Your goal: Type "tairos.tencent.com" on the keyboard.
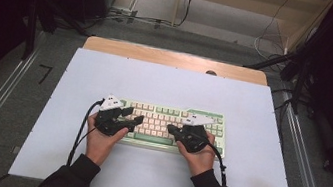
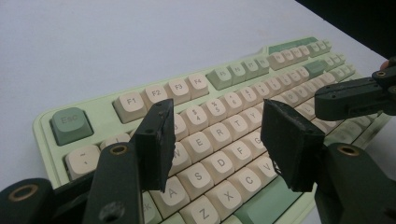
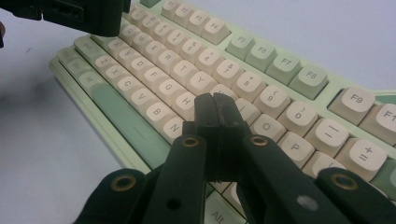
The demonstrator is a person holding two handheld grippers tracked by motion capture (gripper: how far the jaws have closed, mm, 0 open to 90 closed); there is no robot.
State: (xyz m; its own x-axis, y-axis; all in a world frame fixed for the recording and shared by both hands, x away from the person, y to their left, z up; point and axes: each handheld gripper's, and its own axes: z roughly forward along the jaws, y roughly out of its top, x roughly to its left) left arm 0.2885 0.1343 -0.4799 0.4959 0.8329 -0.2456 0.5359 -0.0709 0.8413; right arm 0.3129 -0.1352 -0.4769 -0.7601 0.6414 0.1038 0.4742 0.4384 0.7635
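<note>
We find the keyboard [image 1: 169,124] lying near the middle of the white table [image 1: 241,186], somewhat toward its near edge. Our left gripper [image 2: 219,140] hovers with jaws apart and empty over the left letter keys. Our right gripper [image 3: 217,116] is pressed closed with nothing in it, tip over the J–K keys. We judge key-pressing is in hand; next calls for lowering the closed tip squarely onto one key.

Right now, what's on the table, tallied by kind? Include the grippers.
Keyboard, green case with cream and green keys: 1
Grippers: 2, the left gripper with jaws apart over the left keys, the right gripper with jaws together over the right keys
White table: 1
Total: 4
</note>
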